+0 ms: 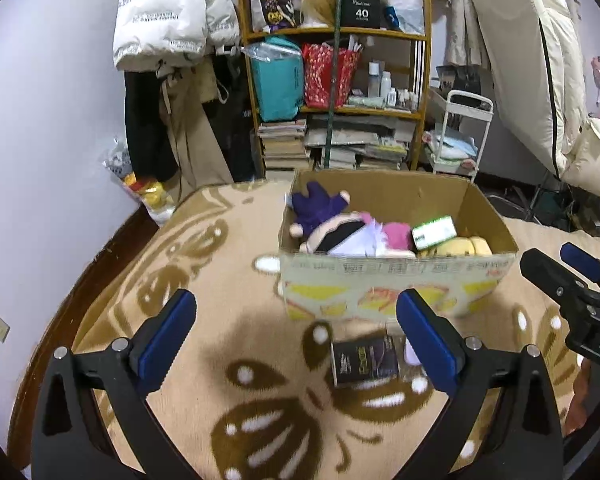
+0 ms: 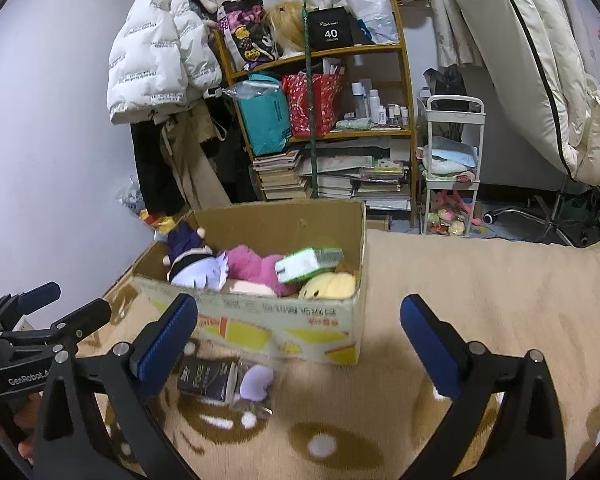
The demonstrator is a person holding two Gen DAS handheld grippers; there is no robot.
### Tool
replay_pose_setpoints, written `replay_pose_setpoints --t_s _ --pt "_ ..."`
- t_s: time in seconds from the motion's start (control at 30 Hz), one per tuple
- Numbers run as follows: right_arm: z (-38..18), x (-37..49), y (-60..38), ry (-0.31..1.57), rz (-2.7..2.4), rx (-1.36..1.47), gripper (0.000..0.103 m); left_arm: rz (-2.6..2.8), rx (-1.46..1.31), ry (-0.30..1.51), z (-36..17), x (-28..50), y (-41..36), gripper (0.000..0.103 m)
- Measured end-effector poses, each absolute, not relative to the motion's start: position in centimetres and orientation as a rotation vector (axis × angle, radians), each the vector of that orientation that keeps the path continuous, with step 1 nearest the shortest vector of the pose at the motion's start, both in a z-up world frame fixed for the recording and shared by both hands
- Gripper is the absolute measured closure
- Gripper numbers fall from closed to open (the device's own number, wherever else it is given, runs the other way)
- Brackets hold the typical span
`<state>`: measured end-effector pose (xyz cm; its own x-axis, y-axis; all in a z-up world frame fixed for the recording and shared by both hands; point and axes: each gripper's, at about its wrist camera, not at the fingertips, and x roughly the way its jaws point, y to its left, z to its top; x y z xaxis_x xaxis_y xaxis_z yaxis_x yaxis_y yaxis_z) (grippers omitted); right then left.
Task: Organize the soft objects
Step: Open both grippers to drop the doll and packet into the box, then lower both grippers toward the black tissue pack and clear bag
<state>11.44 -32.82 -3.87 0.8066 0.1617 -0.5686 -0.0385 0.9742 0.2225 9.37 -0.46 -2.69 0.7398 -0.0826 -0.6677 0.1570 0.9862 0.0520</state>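
A cardboard box (image 1: 396,292) (image 2: 260,320) stands on a beige patterned blanket. It holds plush toys: a purple one (image 1: 314,206) (image 2: 186,240), a black-and-white doll (image 1: 342,238) (image 2: 198,268), a pink one (image 1: 398,236) (image 2: 252,266), a yellow one (image 1: 466,246) (image 2: 330,284) and a green-white pack (image 1: 434,232) (image 2: 306,264). A clear packet with a black card and a lilac piece (image 1: 366,362) (image 2: 228,378) lies on the blanket in front of the box. My left gripper (image 1: 296,336) is open above the packet. My right gripper (image 2: 298,340) is open and empty before the box.
A wooden shelf (image 1: 336,32) (image 2: 320,56) with bags, bottles and stacked books stands behind the box. A white puffer jacket (image 1: 172,12) hangs at the left. A small white cart (image 2: 452,168) and a folded mattress (image 2: 532,60) are at the right.
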Motion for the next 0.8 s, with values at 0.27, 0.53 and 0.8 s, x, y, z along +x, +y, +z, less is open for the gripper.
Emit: replay_pose_setpoints --t_s 0.27,0.53,0.8 --pt "-5.6 10.0 -32.1 0.69 0.107 0.188 0.0 -0.103 0.09 0.769 -3.0 8.5 0.5 0.004" --pt "-6.1 9.7 -31.8 0.707 0.099 0.182 0.0 -0.104 0.09 0.815 -3.7 8.9 0.6 0.004" --pt "-7.5 11.0 -30.9 0.746 0.099 0.155 0.0 -0.112 0.115 0.902 -6.1 10.9 -0.2 0.004"
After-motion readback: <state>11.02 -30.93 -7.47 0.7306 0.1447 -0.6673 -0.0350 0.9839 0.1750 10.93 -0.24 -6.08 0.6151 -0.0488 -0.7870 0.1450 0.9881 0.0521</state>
